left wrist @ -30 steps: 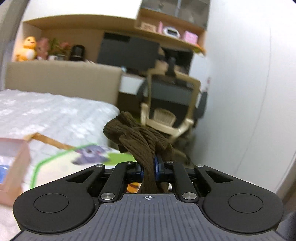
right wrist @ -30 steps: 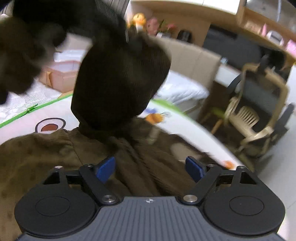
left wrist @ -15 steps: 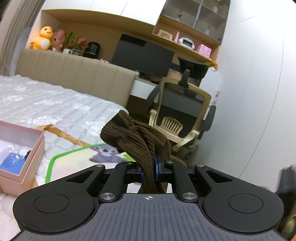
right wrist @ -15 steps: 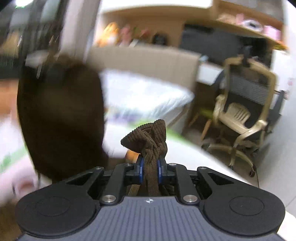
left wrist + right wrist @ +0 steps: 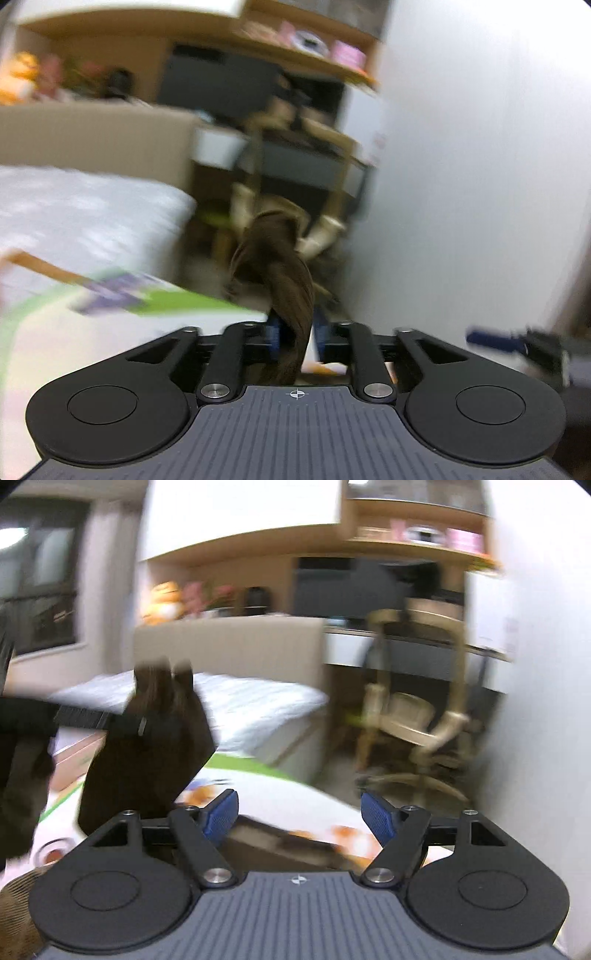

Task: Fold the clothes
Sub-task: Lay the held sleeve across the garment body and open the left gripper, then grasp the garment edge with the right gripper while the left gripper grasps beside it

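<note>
A bunched fold of the brown ribbed garment (image 5: pixel 288 280) stands between the jaws of my left gripper (image 5: pixel 297 334). Those jaws are opening, and a pale gap shows between the cloth and the right pad. In the right wrist view the left gripper (image 5: pixel 140 723) sits at the left, with the brown garment (image 5: pixel 144 771) hanging under it. My right gripper (image 5: pixel 299 814) is opening wide with nothing between its blue pads. A blurred strip of brown cloth (image 5: pixel 284 843) lies on the cartoon play mat (image 5: pixel 258 786) just below it. One of the right gripper's blue pads (image 5: pixel 495 339) shows at the left wrist view's right edge.
A bed with a white quilt (image 5: pixel 251 701) and beige headboard (image 5: pixel 229 646) lies behind the mat. A beige office chair (image 5: pixel 417 716) stands at a desk (image 5: pixel 351 642) by the white wall (image 5: pixel 461 184). A pink box (image 5: pixel 74 753) sits on the left.
The right gripper, shut on a brown fold half a second ago, has let go and now stands wide open. The left jaws have parted around their fold. Both views have swung and blurred.
</note>
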A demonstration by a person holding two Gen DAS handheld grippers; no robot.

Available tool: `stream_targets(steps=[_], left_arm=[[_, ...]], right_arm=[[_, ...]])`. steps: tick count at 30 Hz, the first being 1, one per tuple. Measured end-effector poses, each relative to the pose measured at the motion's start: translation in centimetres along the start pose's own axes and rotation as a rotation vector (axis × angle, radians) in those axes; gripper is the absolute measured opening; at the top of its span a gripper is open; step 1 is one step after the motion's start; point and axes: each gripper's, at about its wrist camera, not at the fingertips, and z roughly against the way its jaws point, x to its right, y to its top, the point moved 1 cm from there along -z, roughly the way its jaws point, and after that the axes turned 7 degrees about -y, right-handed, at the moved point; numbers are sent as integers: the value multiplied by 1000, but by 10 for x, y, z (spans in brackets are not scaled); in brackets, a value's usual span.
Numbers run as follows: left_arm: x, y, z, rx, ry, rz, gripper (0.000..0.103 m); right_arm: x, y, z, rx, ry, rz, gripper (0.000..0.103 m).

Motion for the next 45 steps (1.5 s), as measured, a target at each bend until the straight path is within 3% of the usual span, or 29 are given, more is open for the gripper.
stream_targets(steps=[2,6,12,16,18,19,20,23,25,27,29,32,34,36,41,45], left_arm=[[16,-14,-15,-63,-111,-1,68],[24,-29,-13,-108,-140,-41,83],[-30,-21,14,-82,19,3,92],[-68,-25,30,-110,95,51,93],[-82,-31,34,-135,105,66,93],[-86,-34,33,-148,105,72,94],[-90,-35,31,-157,104,78,94],[-97,-37,24,-168,100,95,94],[-99,-40,18,-179,76,98,94],[-96,-43,8,-206,53,88,94],[-94,-48,-4,-238,51,80,94],[-93,-57,-19,-297,61,87,94],[-95,-62,-27,-346,102,83,94],[-98,-65,-31,-375,127,80,94],[-99,-64,-30,-393,129,57,95],[-99,-67,-31,-403,130,49,95]], right_arm=[[26,-5,3,-31,-29,-85,74],[59,-16,3,-102,-21,-248,74],[34,-36,-46,-246,89,-346,74],[-6,-58,-92,-373,66,-309,74],[-18,-62,-98,-386,74,-278,47],[-23,-62,-97,-373,80,-258,41],[-29,-62,-95,-361,86,-238,23],[-25,-44,-75,-268,69,-208,19],[-14,-31,-60,-211,39,-173,19],[-6,-31,-54,-224,-2,-133,19],[2,-45,-58,-301,-42,-117,19],[10,-72,-64,-400,-80,-95,32],[12,-81,-61,-380,-77,-71,38],[11,-79,-57,-358,-93,-38,50],[10,-67,-33,-245,-116,17,52],[7,-80,-39,-288,-122,80,53]])
